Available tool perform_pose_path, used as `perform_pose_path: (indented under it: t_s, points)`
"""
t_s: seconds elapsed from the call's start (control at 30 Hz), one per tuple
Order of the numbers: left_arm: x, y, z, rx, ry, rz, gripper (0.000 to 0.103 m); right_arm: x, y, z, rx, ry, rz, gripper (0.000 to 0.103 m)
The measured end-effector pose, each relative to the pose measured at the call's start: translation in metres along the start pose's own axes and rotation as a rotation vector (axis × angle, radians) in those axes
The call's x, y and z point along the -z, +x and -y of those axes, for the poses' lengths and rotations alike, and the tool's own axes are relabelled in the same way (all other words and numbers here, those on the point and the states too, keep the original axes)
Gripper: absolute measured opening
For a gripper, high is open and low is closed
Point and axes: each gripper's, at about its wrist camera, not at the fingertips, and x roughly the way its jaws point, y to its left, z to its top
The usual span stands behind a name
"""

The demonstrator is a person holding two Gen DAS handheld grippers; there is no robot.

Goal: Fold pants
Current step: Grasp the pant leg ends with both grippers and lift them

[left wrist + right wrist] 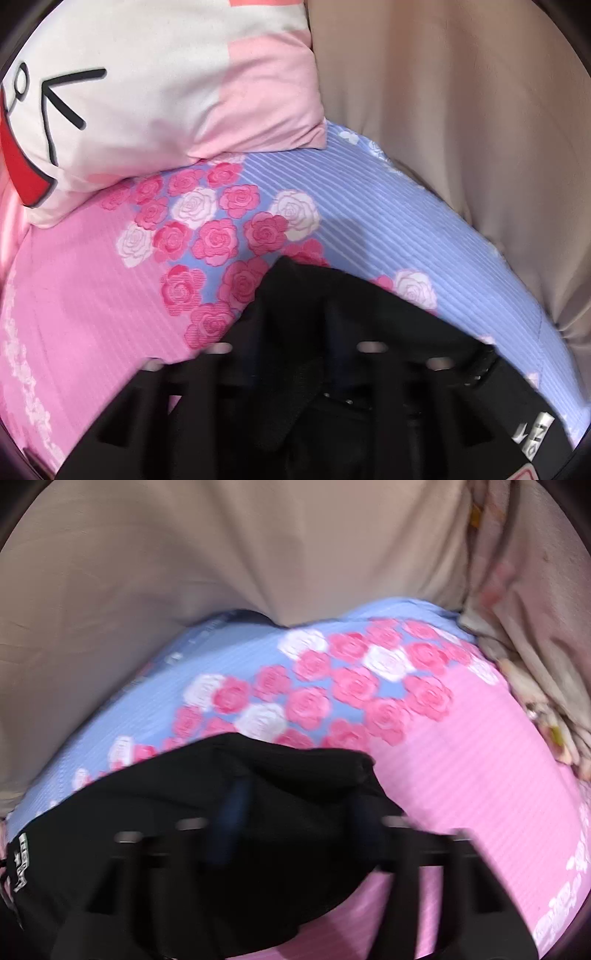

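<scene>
Pants [295, 295] between both downward-tilted grippers' fingers [232, 812]

Open stretch of rose-print bedsheet [258, 229] beyond the black pants [314, 314], flat and bare. Blocked at the sheet's far left corner by a pink-and-white pillow [166, 92] resting on it. Hemmed along the sheet's far edge by a beige curtain [461, 129] hanging close. In the right wrist view, crumpled floral fabric [535, 686] crowding the sheet's right edge; pink area [480, 775] beside the pants clear.
</scene>
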Motion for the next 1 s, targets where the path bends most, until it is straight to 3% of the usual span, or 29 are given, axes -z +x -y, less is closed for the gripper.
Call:
perform_pose_path:
  t_s: [0.03,0.13,0.23,0.33,0.47,0.57,0.67,0.73,0.8,0.87,0.9,0.93,1.0]
  points:
    - [-0.001,-0.008,-0.004,0.044,-0.007,0.003,0.005,-0.001,-0.003,0.0,-0.009,0.005,0.011,0.011]
    - [0.002,-0.046,-0.007,0.106,0.015,0.068,0.004,-0.001,-0.039,-0.005,-0.069,-0.022,0.098,0.01]
    - [0.019,-0.114,-0.026,0.236,0.04,0.136,0.004,0.003,-0.082,-0.01,-0.124,-0.072,0.173,0.01]
    - [0.048,-0.178,-0.056,0.305,0.078,0.181,0.004,0.02,-0.132,-0.004,-0.174,-0.125,0.231,0.01]
    - [0.103,-0.231,-0.097,0.317,0.13,0.207,0.004,0.053,-0.169,0.017,-0.172,-0.196,0.238,0.009]
    - [0.151,-0.239,-0.133,0.286,0.157,0.169,0.007,0.093,-0.177,0.04,-0.124,-0.247,0.205,0.009]
    - [0.199,-0.231,-0.16,0.247,0.144,0.112,0.024,0.126,-0.162,0.07,-0.069,-0.238,0.134,0.009]
    - [0.225,-0.227,-0.178,0.238,0.084,0.114,0.042,0.14,-0.16,0.084,-0.035,-0.218,0.118,0.012]
    - [0.244,-0.234,-0.195,0.314,0.007,0.127,0.05,0.152,-0.163,0.099,-0.022,-0.174,0.113,0.014]
    - [0.256,-0.24,-0.202,0.399,-0.062,0.128,0.058,0.16,-0.172,0.109,-0.04,-0.122,0.126,0.033]
    - [0.259,-0.238,-0.204,0.425,-0.094,0.123,0.07,0.164,-0.177,0.112,-0.047,-0.102,0.142,0.05]
    - [0.264,-0.235,-0.202,0.447,-0.129,0.108,0.074,0.168,-0.183,0.113,-0.056,-0.086,0.163,0.06]
    - [0.267,-0.226,-0.182,0.454,-0.138,0.067,0.075,0.177,-0.192,0.111,-0.082,-0.07,0.177,0.064]
